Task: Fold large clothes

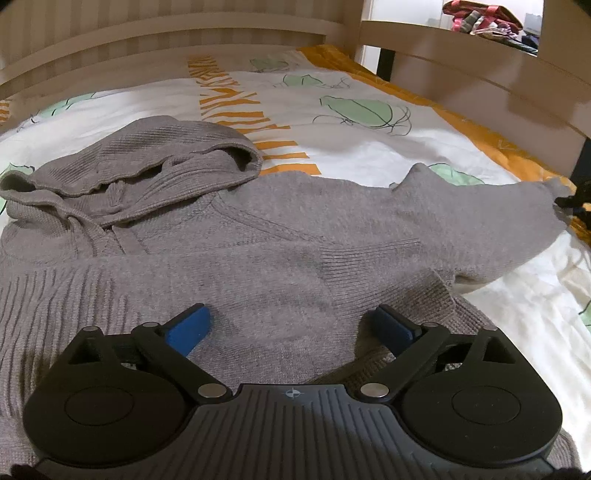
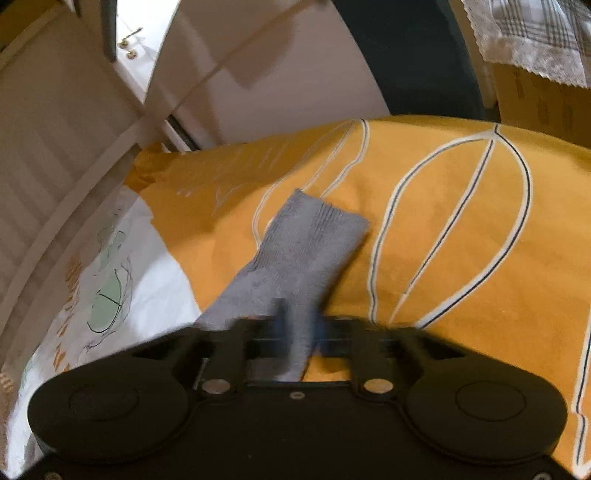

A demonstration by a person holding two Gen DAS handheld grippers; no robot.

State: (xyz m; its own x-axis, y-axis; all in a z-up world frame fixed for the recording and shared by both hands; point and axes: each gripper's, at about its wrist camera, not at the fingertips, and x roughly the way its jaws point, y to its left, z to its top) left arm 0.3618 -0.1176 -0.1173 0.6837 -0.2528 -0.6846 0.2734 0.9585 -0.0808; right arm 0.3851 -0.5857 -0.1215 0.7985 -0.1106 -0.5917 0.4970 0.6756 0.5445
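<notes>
A grey knitted hoodie [image 1: 236, 243] lies spread on the bed, hood [image 1: 147, 155] at the upper left, one sleeve folded across its chest. My left gripper [image 1: 291, 325] hovers just over that folded sleeve with its blue pads wide apart and nothing between them: open. The other sleeve [image 1: 491, 218] stretches out to the right edge, where a dark bit of the right gripper [image 1: 570, 201] shows at its cuff. In the right wrist view the grey sleeve cuff [image 2: 310, 236] lies on the yellow cover, and my right gripper [image 2: 297, 325], blurred, is shut on the sleeve.
The bed cover [image 1: 351, 92] is white with green leaves and orange stripes, with a yellow band [image 2: 443, 221] along its side. A pale wooden bed frame [image 1: 184, 33] curves round the head and far side. Clothes pile [image 1: 484, 16] on a shelf behind.
</notes>
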